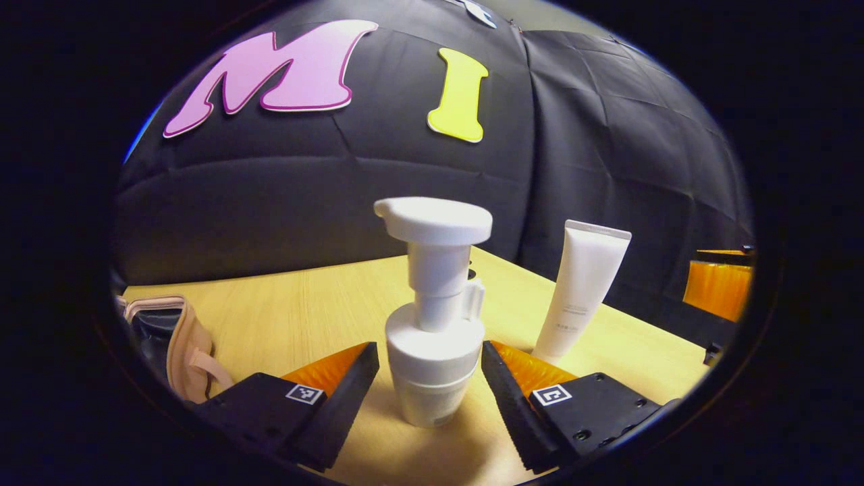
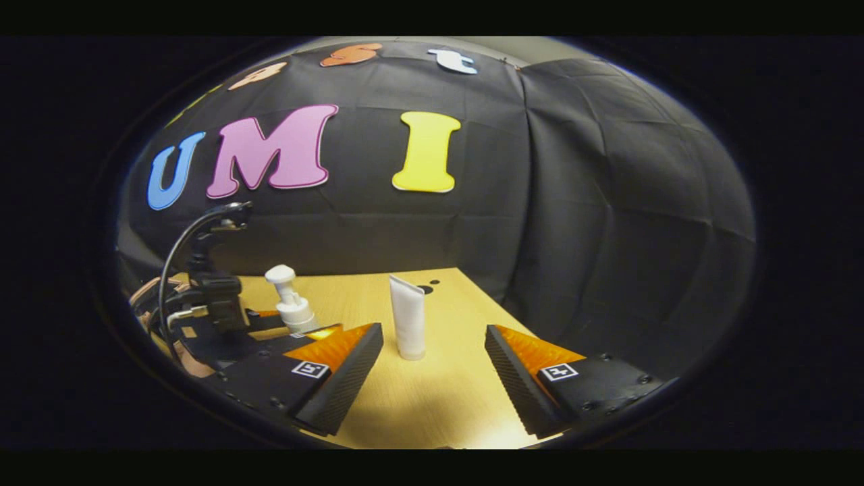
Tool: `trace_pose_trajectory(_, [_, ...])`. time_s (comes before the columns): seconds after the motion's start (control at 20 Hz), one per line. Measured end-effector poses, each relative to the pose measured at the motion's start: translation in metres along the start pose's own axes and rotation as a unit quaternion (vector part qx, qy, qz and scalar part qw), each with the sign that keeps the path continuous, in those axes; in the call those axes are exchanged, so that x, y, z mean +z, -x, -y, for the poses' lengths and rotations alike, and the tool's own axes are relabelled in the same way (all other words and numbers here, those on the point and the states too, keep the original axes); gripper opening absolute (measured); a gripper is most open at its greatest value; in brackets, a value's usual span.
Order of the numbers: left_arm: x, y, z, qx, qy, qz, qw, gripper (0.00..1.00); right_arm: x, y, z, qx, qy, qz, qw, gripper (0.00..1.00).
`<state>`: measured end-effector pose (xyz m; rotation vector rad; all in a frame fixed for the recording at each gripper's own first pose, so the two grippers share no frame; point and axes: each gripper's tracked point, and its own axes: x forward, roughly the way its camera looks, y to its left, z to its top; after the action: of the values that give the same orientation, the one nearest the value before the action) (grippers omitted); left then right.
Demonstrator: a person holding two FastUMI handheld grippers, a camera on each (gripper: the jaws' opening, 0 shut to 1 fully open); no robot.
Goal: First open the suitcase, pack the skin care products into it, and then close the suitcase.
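In the left gripper view we are looking at the left tongs (image 1: 430, 368) standing spread apart on either side of a white plastic foam-pump bottle (image 1: 435, 317), which is standing upright on the pale wooden bench (image 1: 304, 310). The bottle is sitting between the two fingers with a sliver of gap on each side, so the tongs are released rather than pressing on it. The bottle is showing a broad flat pump head with its nozzle pointing toward 9 o'clock, a narrow neck with a small clip, and a wide collar over a cloudy body. At 3 o'clock of it, well apart, a white squeeze tube (image 1: 582, 290) is standing on its cap, flat crimped end up. At 8 o'clock, at the bench's edge, we are seeing part of a pink-trimmed suitcase (image 1: 182, 344) with a dark inside; we cannot tell how far it is lying open.

The right gripper view is giving us the wider scene. The right tongs (image 2: 434, 361) are released with nothing between them, and the tube (image 2: 408, 324) is standing ahead at 12 o'clock of the gap. At 10 o'clock the pump bottle (image 2: 291, 304) is showing small, with the left tongs (image 2: 307, 329) at its base.
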<state>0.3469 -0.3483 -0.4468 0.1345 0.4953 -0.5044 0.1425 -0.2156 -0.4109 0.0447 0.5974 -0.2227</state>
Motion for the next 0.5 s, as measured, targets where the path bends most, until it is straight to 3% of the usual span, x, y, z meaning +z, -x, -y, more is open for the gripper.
trace_pose_trajectory(0.1, [0.000, -0.008, 0.001, 0.001, 0.008, -0.001, 1.000, 0.95, -0.002, -0.015, -0.003, 0.000, -0.009, -0.001, 1.000, 0.98])
trace_pose_trajectory(0.2, [0.000, -0.021, 0.000, 0.001, 0.009, -0.001, 1.000, 0.71, -0.008, -0.034, -0.010, 0.003, -0.002, -0.007, 1.000, 0.97])
trace_pose_trajectory(0.25, [0.002, -0.017, 0.000, -0.001, 0.006, -0.001, 1.000, 0.66, -0.015, -0.045, -0.014, 0.006, 0.002, -0.014, 1.000, 0.97])
trace_pose_trajectory(0.5, [0.000, 0.000, -0.024, 0.015, 0.022, -0.004, 1.000, 0.63, -0.034, -0.092, -0.024, 0.001, 0.002, -0.029, 1.000, 0.97])
